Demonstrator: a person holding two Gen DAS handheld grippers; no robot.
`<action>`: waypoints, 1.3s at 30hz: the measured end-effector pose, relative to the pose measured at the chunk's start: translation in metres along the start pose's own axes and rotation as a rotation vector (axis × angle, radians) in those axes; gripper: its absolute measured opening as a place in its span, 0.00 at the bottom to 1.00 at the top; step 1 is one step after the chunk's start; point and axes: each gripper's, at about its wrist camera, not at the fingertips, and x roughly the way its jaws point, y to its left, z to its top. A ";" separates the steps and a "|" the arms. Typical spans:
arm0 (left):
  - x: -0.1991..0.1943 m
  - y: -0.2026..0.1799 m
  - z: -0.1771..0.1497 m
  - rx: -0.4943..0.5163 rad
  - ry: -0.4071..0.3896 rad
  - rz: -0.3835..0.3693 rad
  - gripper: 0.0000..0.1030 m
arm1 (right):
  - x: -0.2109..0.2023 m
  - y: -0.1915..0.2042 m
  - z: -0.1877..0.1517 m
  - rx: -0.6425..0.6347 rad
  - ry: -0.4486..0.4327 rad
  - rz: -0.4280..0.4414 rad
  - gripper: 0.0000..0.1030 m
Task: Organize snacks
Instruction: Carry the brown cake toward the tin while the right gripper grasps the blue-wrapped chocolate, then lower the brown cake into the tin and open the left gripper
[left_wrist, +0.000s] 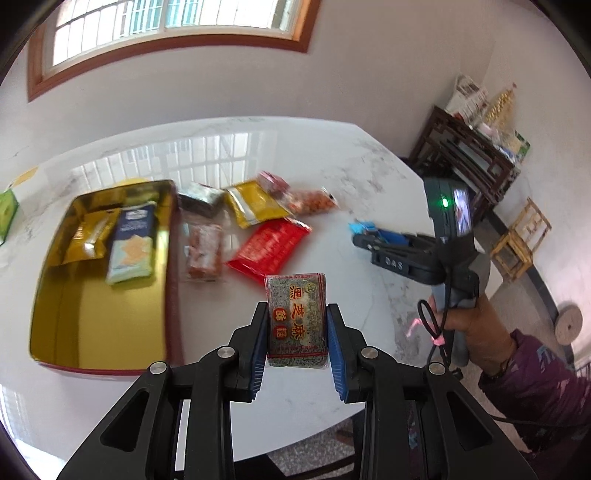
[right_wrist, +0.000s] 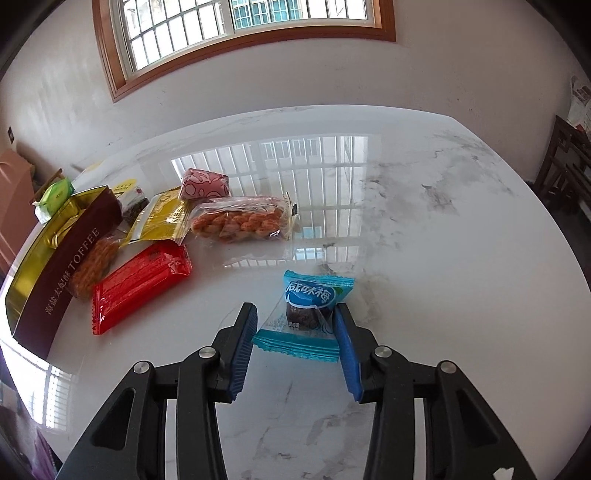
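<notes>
My left gripper (left_wrist: 297, 332) is shut on a black sesame candy bar (left_wrist: 296, 317) and holds it above the white marble table (left_wrist: 332, 155), right of the gold toffee tin (left_wrist: 55, 325). The tin holds a gold packet (left_wrist: 88, 236) and a blue cracker pack (left_wrist: 133, 247). My right gripper (right_wrist: 295, 325) is open around a blue plum candy packet (right_wrist: 306, 314) that lies on the table; it also shows in the left wrist view (left_wrist: 364, 230). A red pack (right_wrist: 136, 284), a peanut bag (right_wrist: 240, 221) and a gold sachet (right_wrist: 162, 218) lie left of it.
A pink wrapped sweet (right_wrist: 203, 184), a brown snack pack (left_wrist: 205, 251) and a dark packet (left_wrist: 199, 199) lie near the tin (right_wrist: 55, 266). A green box (right_wrist: 55, 192) sits at the far left. A dark wooden shelf (left_wrist: 469, 155) and stool (left_wrist: 521, 240) stand beyond the table's right edge.
</notes>
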 end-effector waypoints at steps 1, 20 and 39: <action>-0.003 0.005 0.001 -0.009 -0.006 0.002 0.30 | 0.000 0.000 0.000 0.001 0.002 -0.001 0.38; 0.001 0.130 0.003 -0.098 -0.037 0.294 0.30 | 0.003 0.001 0.000 -0.005 0.013 -0.024 0.38; 0.030 0.171 0.004 -0.061 -0.005 0.393 0.30 | 0.004 0.008 0.000 -0.031 0.020 -0.057 0.39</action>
